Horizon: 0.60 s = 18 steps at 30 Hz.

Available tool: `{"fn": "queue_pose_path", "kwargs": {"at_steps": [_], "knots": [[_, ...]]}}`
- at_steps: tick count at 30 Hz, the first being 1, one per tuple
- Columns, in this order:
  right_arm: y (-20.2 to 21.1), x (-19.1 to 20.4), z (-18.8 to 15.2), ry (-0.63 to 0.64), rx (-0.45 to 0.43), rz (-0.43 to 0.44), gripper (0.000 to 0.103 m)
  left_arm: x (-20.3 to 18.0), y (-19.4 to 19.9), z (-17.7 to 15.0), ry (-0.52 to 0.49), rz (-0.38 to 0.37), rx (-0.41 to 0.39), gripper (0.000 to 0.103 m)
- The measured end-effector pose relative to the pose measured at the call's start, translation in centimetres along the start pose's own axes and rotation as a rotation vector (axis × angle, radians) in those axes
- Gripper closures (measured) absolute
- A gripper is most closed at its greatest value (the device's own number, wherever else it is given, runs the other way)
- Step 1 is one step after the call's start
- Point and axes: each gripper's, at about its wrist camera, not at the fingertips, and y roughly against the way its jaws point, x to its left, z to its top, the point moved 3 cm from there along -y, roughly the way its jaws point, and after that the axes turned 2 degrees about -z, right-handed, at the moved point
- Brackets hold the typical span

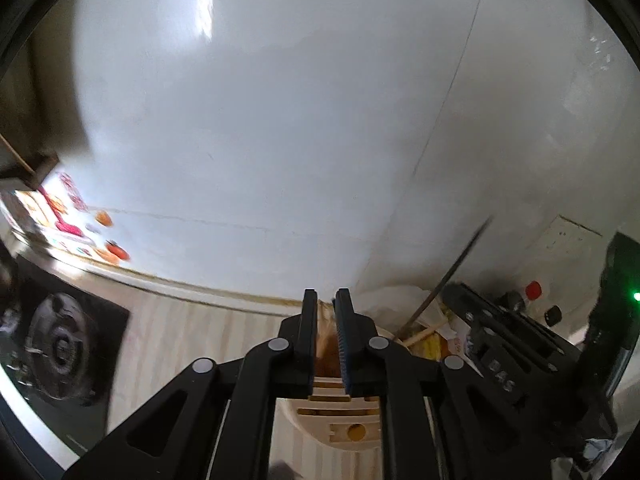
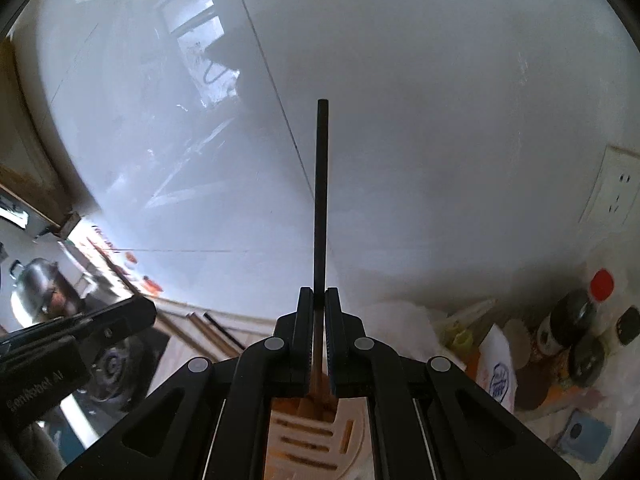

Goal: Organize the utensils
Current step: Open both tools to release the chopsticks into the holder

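Right gripper [image 2: 319, 300]: jaws closed on a dark chopstick [image 2: 321, 200], which stands upright out of them against the white tiled wall [image 2: 440, 120]. Its lower, lighter end runs down between the jaws toward a pale wooden holder [image 2: 308, 436] with slots in its top, directly beneath.

Left gripper [image 1: 326, 300]: jaws nearly closed, a narrow gap between them; whether they hold anything cannot be told. The same holder [image 1: 340, 412] shows below and behind these jaws, and the chopstick [image 1: 452, 276] slants up to their right.

Loose chopsticks [image 2: 216, 332] lie on the striped bench [image 2: 188, 344] left of the right jaws. Bottles, one red-capped [image 2: 572, 312], stand well to the right.
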Motion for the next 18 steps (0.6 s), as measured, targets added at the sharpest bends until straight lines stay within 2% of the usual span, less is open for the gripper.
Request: {"fn": "queue_pose_path", "kwargs": {"at_steps": [1, 2, 3, 5, 7, 8, 9, 10, 12, 14, 16, 18], "knots": [[0.3, -0.2, 0.0, -0.007, 0.0, 0.005, 0.095, -0.1, 0.8, 0.1, -0.005, 0.008, -0.02, 0.087], [1.1, -0.4, 0.0, -0.017, -0.005, 0.013, 0.09, -0.1, 1.6, 0.2, -0.002, 0.015, -0.036, 0.071], [1.6, -0.6, -0.2, -0.022, -0.011, 0.011, 0.082, 0.0, 2.1, 0.1, 0.001, 0.022, -0.051, 0.045], [3.7, -1.9, -0.3, -0.038, -0.024, 0.013, 0.074, 0.2, 3.5, -0.3, 0.007, 0.051, -0.101, 0.021], [5.4, -2.6, -0.6, -0.043, -0.036, -0.004, 0.067, 0.5, 4.3, -1.0, 0.009, 0.078, -0.121, 0.019], [6.4, -3.2, -0.9, -0.047, -0.046, -0.023, 0.061, 0.6, 4.6, -1.6, 0.011, 0.092, -0.124, 0.015], [7.1, -3.6, -1.2, -0.052, -0.05, -0.037, 0.051, 0.7, 4.8, -2.4, 0.009, 0.11, -0.126, 0.001], [7.8, -4.1, -1.6, -0.057, -0.05, -0.055, 0.046, 0.8, 4.8, -3.0, 0.005, 0.12, -0.127, 0.0], [9.3, -5.4, -2.8, -0.072, -0.059, -0.083, 0.024, 0.9, 4.9, -4.4, 0.006, 0.142, -0.119, 0.0], [10.5, -6.8, -4.4, -0.096, -0.067, -0.108, 0.013, 1.0, 4.5, -5.9, 0.012, 0.151, -0.095, 0.0], [11.3, -7.9, -5.7, -0.117, -0.069, -0.127, 0.01, 0.8, 3.7, -7.5, 0.012, 0.161, -0.067, 0.0], [11.8, -9.0, -7.3, -0.126, -0.064, -0.156, 0.001, 0.6, 2.9, -9.0, 0.006, 0.168, -0.039, 0.0]]}}
